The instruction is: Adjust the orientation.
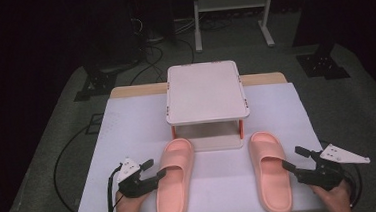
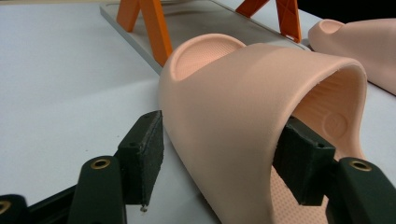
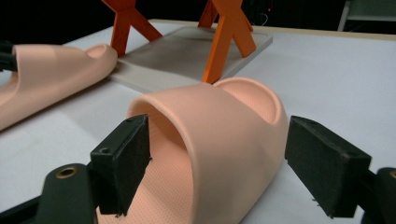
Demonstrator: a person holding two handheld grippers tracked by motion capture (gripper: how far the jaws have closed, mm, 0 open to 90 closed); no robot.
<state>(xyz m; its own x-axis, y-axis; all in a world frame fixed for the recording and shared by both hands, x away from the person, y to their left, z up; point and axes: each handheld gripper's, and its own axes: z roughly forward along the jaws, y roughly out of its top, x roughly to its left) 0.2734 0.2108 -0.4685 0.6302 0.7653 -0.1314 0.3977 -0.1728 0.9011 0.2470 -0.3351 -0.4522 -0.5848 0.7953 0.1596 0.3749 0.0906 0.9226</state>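
Pink foam slippers lie side by side on the white counter (image 1: pixel 127 120), toes toward a small rack (image 1: pixel 206 92). The left gripper (image 2: pixel 219 158) has its jaws spread around the left slipper's (image 1: pixel 176 184) strap, one pad inside, not yet clenched. The right gripper (image 3: pixel 233 168) straddles the right slipper's (image 1: pixel 271 175) strap the same way, jaws released. Soft foam may buckle or slip free if squeezed off-centre.

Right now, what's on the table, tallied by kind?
Pink slippers: 2, left slipper and right slipper
Small white rack with orange legs: 1, rack
Handheld tools: 2, left tool and right tool, each open around a slipper strap
Total: 5
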